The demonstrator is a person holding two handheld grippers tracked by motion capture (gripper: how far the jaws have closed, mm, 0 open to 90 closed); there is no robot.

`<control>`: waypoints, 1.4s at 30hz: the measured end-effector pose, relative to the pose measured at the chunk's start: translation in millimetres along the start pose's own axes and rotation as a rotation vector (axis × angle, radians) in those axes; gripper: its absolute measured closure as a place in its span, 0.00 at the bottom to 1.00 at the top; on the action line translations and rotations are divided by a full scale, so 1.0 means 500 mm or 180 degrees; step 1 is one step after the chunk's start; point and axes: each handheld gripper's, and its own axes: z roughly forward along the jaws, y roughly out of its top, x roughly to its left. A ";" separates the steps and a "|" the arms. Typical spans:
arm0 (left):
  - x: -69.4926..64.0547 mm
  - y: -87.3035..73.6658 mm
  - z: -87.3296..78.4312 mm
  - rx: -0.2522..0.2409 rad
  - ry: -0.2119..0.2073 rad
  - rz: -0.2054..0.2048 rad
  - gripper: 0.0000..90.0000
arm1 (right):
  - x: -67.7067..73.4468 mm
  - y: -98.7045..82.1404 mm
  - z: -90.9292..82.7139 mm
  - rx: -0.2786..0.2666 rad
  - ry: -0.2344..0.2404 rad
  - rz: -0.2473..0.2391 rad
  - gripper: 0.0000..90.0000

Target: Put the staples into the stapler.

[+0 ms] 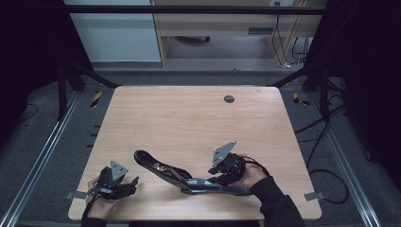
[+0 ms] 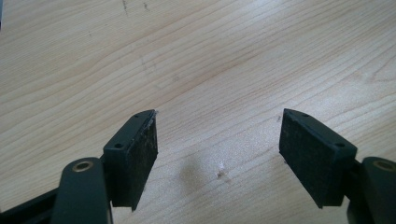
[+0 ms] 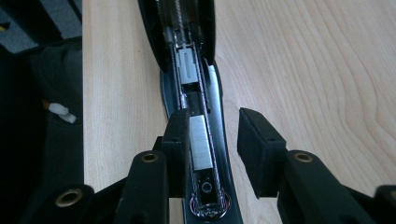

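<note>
On the wooden table [image 1: 189, 113] an opened black stapler [image 1: 163, 171] lies near the front edge, its magazine exposed with a strip of staples [image 3: 201, 142] seated in the channel. The right gripper [image 3: 210, 140] straddles that channel, jaws parted, pads not pressing. It should lift straight up so the strip stays seated. The left gripper [image 2: 217, 154] rests open over bare wood, well apart.

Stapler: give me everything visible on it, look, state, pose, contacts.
The stapler is black and opened out flat near the table's front edge, its lid arm swung back up-left, the base running right. In the right gripper view its metal channel lies exposed, holding a strip of staples with a grey pusher behind. The right tongs straddle the channel, jaws apart; the left pad sits against its edge.
</note>
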 end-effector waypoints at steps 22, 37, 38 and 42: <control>0.001 0.003 -0.017 -0.0174 -0.0030 -0.0107 0.31 | 0.012 -0.088 -0.071 -0.0793 -0.1288 0.1017 0.55; 0.002 0.007 -0.046 -0.0475 -0.0117 -0.0286 0.31 | 0.025 -0.165 -0.091 -0.0949 -0.1665 0.1347 0.50; 0.002 0.008 -0.049 -0.0522 -0.0126 -0.0311 0.31 | 0.026 -0.173 -0.093 -0.0969 -0.1671 0.1384 0.49; 0.002 0.013 -0.065 -0.0692 -0.0143 -0.0393 0.32 | 0.032 -0.201 -0.098 -0.0992 -0.1744 0.1512 0.48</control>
